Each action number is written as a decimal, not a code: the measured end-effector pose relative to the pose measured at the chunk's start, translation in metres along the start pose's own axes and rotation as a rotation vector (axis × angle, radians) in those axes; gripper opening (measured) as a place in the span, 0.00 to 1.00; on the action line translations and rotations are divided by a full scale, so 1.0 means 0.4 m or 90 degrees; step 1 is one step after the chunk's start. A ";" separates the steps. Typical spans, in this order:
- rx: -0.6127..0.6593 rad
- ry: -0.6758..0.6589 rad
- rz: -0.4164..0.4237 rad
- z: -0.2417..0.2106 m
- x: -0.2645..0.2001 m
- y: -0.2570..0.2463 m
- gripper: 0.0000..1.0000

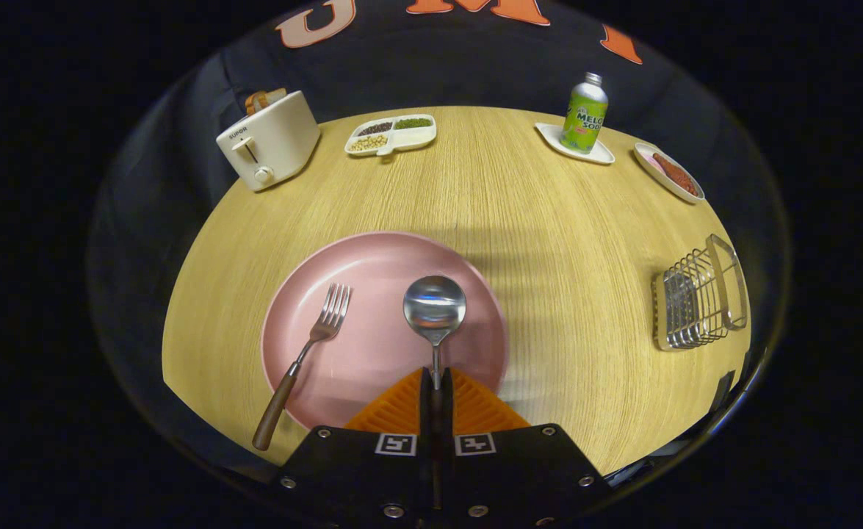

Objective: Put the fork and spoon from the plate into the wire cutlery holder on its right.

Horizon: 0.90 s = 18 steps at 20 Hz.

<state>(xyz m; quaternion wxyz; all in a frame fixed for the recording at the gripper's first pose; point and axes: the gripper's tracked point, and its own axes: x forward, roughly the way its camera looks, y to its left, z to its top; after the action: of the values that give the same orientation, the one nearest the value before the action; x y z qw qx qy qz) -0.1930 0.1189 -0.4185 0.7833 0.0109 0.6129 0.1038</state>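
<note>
The tool (435,382) stands with its two fingers drawn together on the handle of the spoon (435,308), whose polished round bowl lies just ahead of them on the pink plate (380,257) set on the pale wood worktop (549,220). Beside the spoon on the same plate, a little apart, lies the fork (312,345), tines pointing away, its brown wooden handle reaching out over the plate's near rim. The wire cutlery holder (699,301) waits well apart, off to the right of the plate. Both pieces look stiff and fairly light; the spoon's bright steel is likely slippery, so a hold on the narrow handle well behind the bowl seems soundest, though the bowl's weight could tip it forward when raised. The fork's wooden handle should give a surer grip, and its overhang offers room for the fingers. Whether the spoon already sits clear of the plate cannot be told.
</note>
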 end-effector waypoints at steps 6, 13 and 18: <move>0.045 -0.071 0.015 0.096 -0.105 -0.090 0.05; 0.076 -0.152 -0.062 0.173 -0.242 -0.326 0.05; 0.085 -0.139 -0.131 0.165 -0.290 -0.491 0.05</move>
<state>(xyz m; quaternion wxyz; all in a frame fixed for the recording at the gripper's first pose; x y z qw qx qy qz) -0.1264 -0.0864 -0.3193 0.8493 0.0118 0.5274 -0.0196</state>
